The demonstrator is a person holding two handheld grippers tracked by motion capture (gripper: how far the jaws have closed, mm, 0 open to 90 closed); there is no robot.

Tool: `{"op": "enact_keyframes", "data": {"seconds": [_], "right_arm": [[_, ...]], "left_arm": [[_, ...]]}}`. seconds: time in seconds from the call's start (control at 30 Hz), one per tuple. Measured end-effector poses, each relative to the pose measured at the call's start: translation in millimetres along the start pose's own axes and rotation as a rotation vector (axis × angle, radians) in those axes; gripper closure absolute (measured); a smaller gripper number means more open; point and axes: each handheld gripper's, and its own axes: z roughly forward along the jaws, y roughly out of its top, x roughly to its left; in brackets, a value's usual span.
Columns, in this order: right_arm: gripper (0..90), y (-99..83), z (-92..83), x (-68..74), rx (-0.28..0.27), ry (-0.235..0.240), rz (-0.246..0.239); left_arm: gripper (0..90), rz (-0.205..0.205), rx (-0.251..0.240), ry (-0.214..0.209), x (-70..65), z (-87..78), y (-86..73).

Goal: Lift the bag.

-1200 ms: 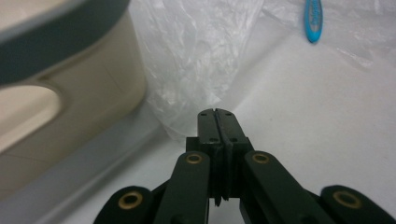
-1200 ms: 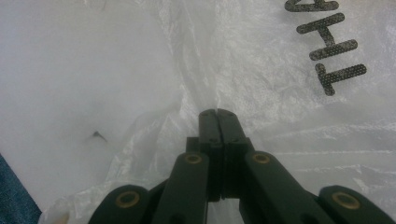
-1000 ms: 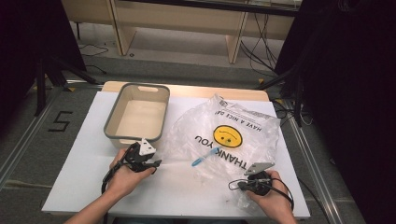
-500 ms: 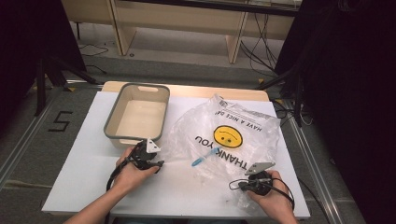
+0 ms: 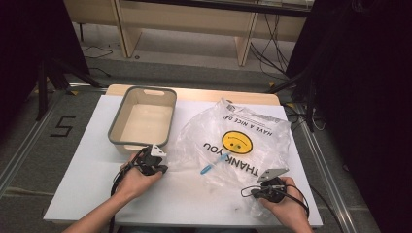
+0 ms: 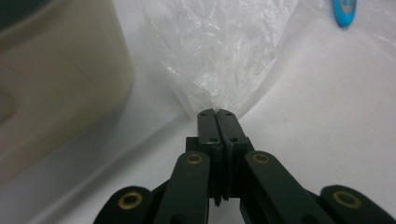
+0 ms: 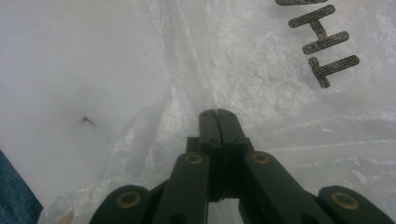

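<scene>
Bin [image 5: 144, 119]: grey, far-left on white table [image 5: 87, 165].
Left gripper [image 5: 158, 165]: jaws just closed, clamped on plastic bag [image 5: 238, 145] at its left edge (film bunched at the tips).
Bag: flat mid-table, blue item [image 5: 208, 169] inside.
Right gripper [image 5: 265, 187]: clamped on the bag's near-right edge.

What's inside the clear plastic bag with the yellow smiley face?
A slim blue pen-like item shows through the clear plastic bag. Crumpled folds and the print hide whatever else may lie inside.

Bright table, dark surroundings, perhaps soft close-ups
</scene>
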Motion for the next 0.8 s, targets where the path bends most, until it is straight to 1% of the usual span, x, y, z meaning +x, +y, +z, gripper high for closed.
{"op": "enact_keyframes", "data": {"seconds": [0.03, 0.1, 0.17, 0.2, 0.3, 0.33, 0.37, 0.4, 0.47, 0.5, 0.57, 0.6, 0.63, 0.7, 0.73, 0.77, 0.8], "right_arm": [[90.0, -0.8, -0.7, -1.4, -0.003, -0.005, 0.003], [90.0, -2.6, -2.5, -4.5, -0.008, -0.018, 0.016], [90.0, -3.2, -2.9, -6.0, -0.011, -0.025, 0.012], [90.0, -3.5, -3.6, -7.4, -0.017, -0.034, 0.012], [90.0, -3.3, -5.3, -13.1, -0.032, -0.067, 0.011], [90.0, -2.8, -5.3, -16.9, -0.043, -0.090, 0.019], [90.0, -2.8, -5.3, -16.9, -0.043, -0.090, 0.019], [90.0, -1.3, -5.0, -22.0, -0.063, -0.121, 0.024], [90.0, -0.8, -4.8, -23.8, -0.070, -0.128, 0.027], [90.0, 0.6, -1.9, -28.5, -0.079, -0.147, 0.036], [90.0, 1.1, -0.7, -29.5, -0.078, -0.153, 0.037], [87.6, 2.4, 0.0, -30.2, -0.073, -0.160, 0.033], [81.6, 4.5, 0.0, -28.4, -0.083, -0.181, 0.028], [71.9, 9.7, -3.0, -22.7, -0.110, -0.207, 0.010], [61.9, 15.9, -6.8, -15.1, -0.157, -0.229, -0.021], [61.9, 15.9, -6.8, -15.1, -0.157, -0.229, -0.021], [56.7, 20.2, -9.0, -10.1, -0.191, -0.227, -0.050]], "left_arm": [[89.5, 0.011, 0.005, -0.003, -1.5, -2.2, -0.5], [89.5, 0.013, 0.005, -0.015, -5.9, -7.2, -1.8], [89.5, 0.024, 0.012, -0.031, -11.8, -14.2, -4.3], [89.5, 0.026, 0.017, -0.043, -15.9, -17.6, -5.9], [89.5, 0.062, 0.025, -0.082, -30.4, -26.2, -10.0], [89.5, 0.075, 0.028, -0.092, -35.6, -28.4, -11.1], [89.5, 0.084, 0.031, -0.105, -41.1, -30.4, -12.2], [89.5, 0.098, 0.033, -0.120, -47.3, -32.8, -13.5], [89.5, 0.111, 0.028, -0.146, -54.6, -35.2, -14.6], [89.4, 0.117, 0.018, -0.159, -58.5, -36.4, -14.2], [89.4, 0.130, 0.006, -0.162, -62.1, -37.1, -12.0], [89.4, 0.138, -0.007, -0.162, -63.3, -37.1, -10.1], [89.4, 0.139, -0.015, -0.162, -64.0, -37.2, -8.7], [89.4, 0.144, -0.028, -0.158, -64.2, -37.3, -6.5], [89.4, 0.145, -0.036, -0.159, -64.5, -37.5, -5.5], [89.4, 0.146, -0.047, -0.160, -64.9, -37.9, -4.4], [89.4, 0.150, -0.054, -0.159, -65.8, -38.6, -3.1]]}}
